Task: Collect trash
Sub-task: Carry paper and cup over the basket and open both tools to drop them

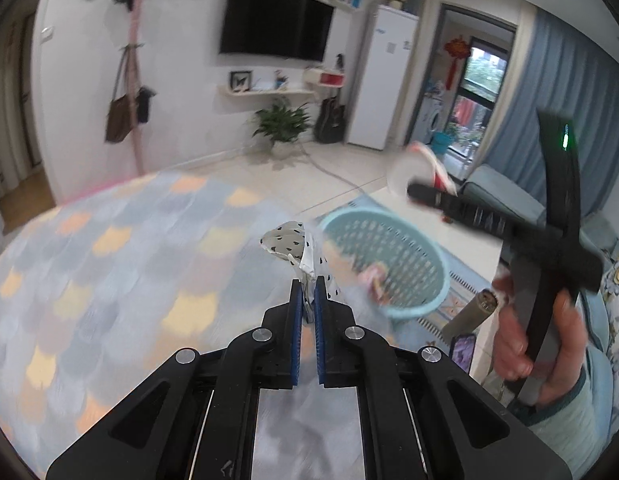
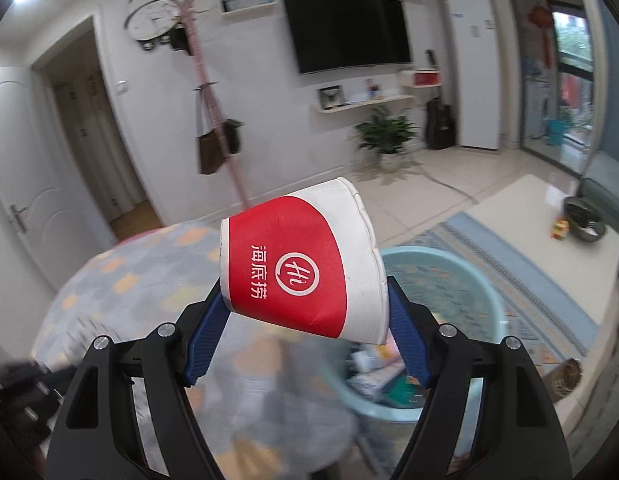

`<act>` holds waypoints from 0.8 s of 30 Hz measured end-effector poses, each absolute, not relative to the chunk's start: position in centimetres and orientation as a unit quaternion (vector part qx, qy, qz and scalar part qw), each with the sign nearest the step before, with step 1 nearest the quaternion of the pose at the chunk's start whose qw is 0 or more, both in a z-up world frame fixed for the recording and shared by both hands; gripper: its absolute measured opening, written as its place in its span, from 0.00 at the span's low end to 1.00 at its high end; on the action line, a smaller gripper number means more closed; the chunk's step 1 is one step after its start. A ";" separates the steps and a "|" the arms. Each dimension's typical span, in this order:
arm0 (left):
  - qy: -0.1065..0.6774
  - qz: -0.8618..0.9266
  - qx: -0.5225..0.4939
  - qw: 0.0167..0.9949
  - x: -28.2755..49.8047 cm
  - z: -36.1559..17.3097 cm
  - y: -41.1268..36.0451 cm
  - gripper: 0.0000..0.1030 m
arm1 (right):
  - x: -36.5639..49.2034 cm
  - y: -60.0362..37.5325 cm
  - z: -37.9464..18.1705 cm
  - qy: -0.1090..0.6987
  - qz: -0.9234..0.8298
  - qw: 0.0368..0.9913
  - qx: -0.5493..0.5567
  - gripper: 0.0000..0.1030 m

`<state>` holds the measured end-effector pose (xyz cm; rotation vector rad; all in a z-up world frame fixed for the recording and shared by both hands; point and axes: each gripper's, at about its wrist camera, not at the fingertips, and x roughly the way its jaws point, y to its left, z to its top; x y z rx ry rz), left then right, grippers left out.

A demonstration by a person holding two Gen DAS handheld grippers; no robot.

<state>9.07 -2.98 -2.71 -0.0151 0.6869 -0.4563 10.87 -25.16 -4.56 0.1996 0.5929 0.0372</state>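
Observation:
My left gripper (image 1: 308, 282) is shut on a crumpled white wrapper with black spots (image 1: 293, 246), held above the patterned tablecloth (image 1: 109, 264), just left of a light blue perforated basket (image 1: 393, 264). My right gripper (image 2: 305, 292) is shut on a red and white paper cup (image 2: 301, 264), held on its side above the same basket (image 2: 461, 280). The basket holds several scraps. In the left wrist view the right gripper (image 1: 425, 194) and its cup (image 1: 409, 170) hover above the basket's far rim.
A round table with a pastel cloth (image 2: 129, 288) lies below both grippers. A rug (image 2: 521, 272) and a low pale table (image 2: 549, 216) with a dark bowl (image 2: 585, 220) are to the right. A plant (image 2: 385, 132) and a coat stand (image 2: 213, 120) stand by the far wall.

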 end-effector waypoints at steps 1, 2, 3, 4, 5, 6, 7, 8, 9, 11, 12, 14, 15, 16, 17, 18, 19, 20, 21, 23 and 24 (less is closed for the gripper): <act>0.327 -0.229 -0.002 0.917 9.7 -2.3 -3.9 0.04 | 10.9 -25.9 -4.9 0.294 0.007 0.951 0.099 0.69; 0.323 -0.235 0.000 0.917 10.2 -2.0 -4.6 0.04 | 10.9 -26.5 -5.3 0.298 0.000 0.949 0.100 0.69; 0.319 -0.243 0.003 0.916 10.7 -1.7 -5.4 0.04 | 11.1 -27.6 -5.9 0.306 -0.008 0.946 0.107 0.69; 0.315 -0.253 0.004 0.915 11.3 -1.4 -6.4 0.04 | 11.3 -28.3 -6.4 0.313 -0.014 0.943 0.113 0.69; 0.312 -0.262 0.005 0.913 11.7 -1.2 -7.3 0.04 | 11.6 -28.8 -6.9 0.319 -0.018 0.940 0.118 0.69; 0.310 -0.269 0.006 0.912 12.3 -1.0 -8.1 0.04 | 11.8 -29.6 -7.5 0.327 -0.024 0.936 0.126 0.69; 0.308 -0.279 0.005 0.910 13.0 -0.9 -9.1 0.04 | 12.1 -30.3 -8.1 0.335 -0.030 0.932 0.132 0.69; 0.309 -0.289 0.004 0.906 13.7 -1.0 -10.0 0.04 | 12.3 -30.9 -8.7 0.343 -0.037 0.929 0.136 0.69; 0.310 -0.297 0.003 0.903 14.3 -1.1 -10.7 0.04 | 12.6 -31.2 -9.1 0.349 -0.041 0.926 0.137 0.69; 0.315 -0.315 0.005 0.895 15.8 -1.7 -12.5 0.04 | 13.2 -31.8 -10.1 0.360 -0.050 0.921 0.137 0.69; 0.321 -0.319 0.009 0.892 16.7 -2.2 -13.6 0.04 | 13.3 -32.2 -10.5 0.363 -0.053 0.920 0.135 0.69; 0.331 -0.324 0.012 0.886 17.9 -3.1 -15.0 0.04 | 13.6 -32.6 -11.2 0.369 -0.059 0.918 0.133 0.69; 0.335 -0.327 0.013 0.884 18.3 -3.5 -15.3 0.04 | 13.8 -32.8 -11.6 0.374 -0.062 0.916 0.136 0.70; 0.342 -0.331 0.013 0.879 19.0 -4.2 -15.9 0.04 | 13.9 -33.0 -11.9 0.377 -0.063 0.914 0.138 0.70; 0.349 -0.332 0.013 0.876 19.5 -4.7 -16.4 0.04 | 14.1 -33.4 -12.3 0.383 -0.065 0.911 0.141 0.70; 0.356 -0.332 0.013 0.874 20.2 -5.3 -16.9 0.04 | 14.3 -33.6 -12.5 0.386 -0.066 0.909 0.143 0.70; 0.360 -0.332 0.013 0.872 20.7 -5.7 -17.0 0.04 | 14.3 -33.9 -12.8 0.389 -0.068 0.907 0.145 0.70; 0.367 -0.334 0.012 0.868 21.2 -6.2 -17.3 0.04 | 14.5 -34.2 -13.1 0.392 -0.070 0.905 0.147 0.70; 0.372 -0.335 0.011 0.865 21.5 -6.6 -17.6 0.06 | 14.4 -34.3 -13.3 0.393 -0.071 0.905 0.149 0.70; 0.377 -0.336 0.010 0.863 21.9 -6.9 -17.7 0.07 | 14.4 -34.5 -13.5 0.396 -0.073 0.902 0.155 0.70; 0.378 -0.337 0.012 0.862 22.0 -7.0 -17.8 0.12 | 14.4 -34.8 -13.6 0.396 -0.073 0.901 0.159 0.70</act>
